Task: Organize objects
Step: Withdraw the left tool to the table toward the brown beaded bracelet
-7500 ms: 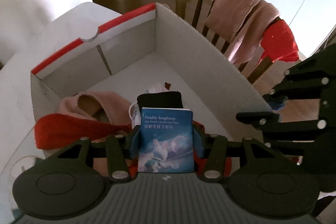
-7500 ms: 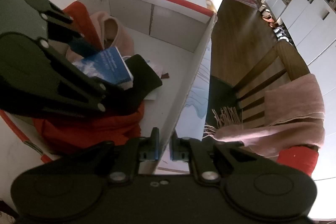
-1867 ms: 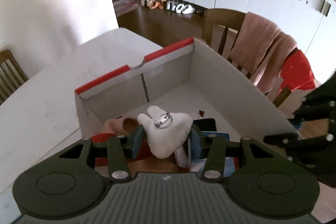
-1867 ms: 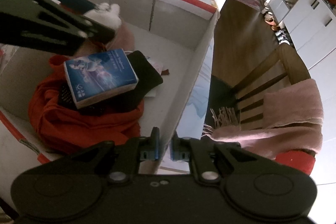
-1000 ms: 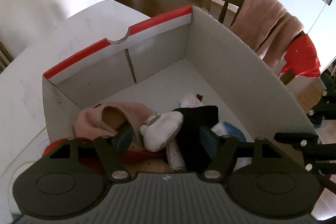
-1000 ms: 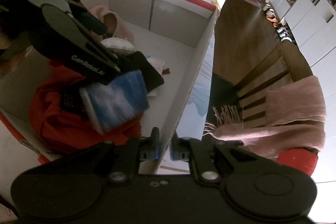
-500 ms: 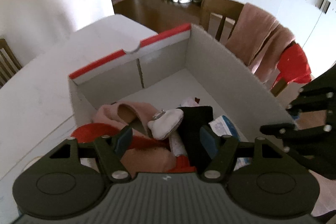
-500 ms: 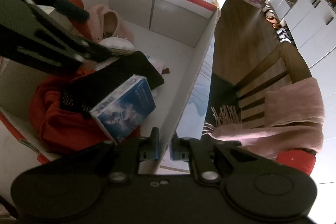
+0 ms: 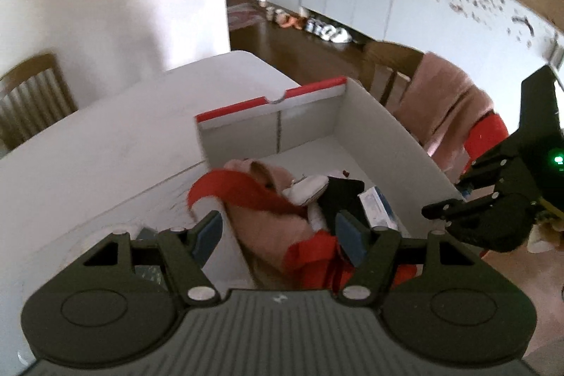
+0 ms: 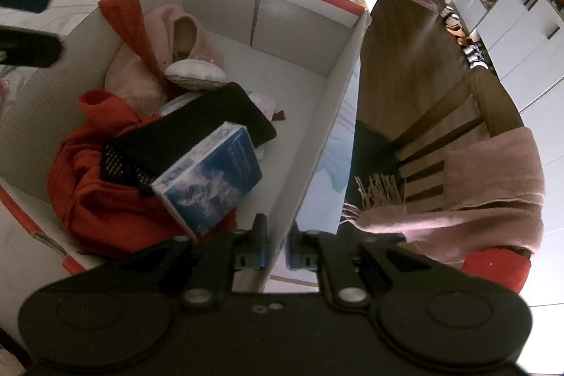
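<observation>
left tool [image 9: 278,233] has risen, empty, above the blue packet [image 10: 211,178].

Both grippers: black plastic, blue finger pads [image 9: 208,231], silver screws, ribbed housing, green LED.

A box [image 10: 310,143] sits on the tabletop [image 9: 105,143], near its edge, with a chair [image 10: 469,115] just beyond that edge and a scarf [image 10: 493,185] draped over the chair back. Inside the box, a packet [image 10: 211,185] leans on a pouch [image 10: 190,125], both atop piled cloth [image 10: 102,199]. Behind them lies a slipper [image 10: 187,34], with a pincushion [image 10: 195,73] resting against it. The right tool [image 10: 275,251] straddles the box's near wall.
</observation>
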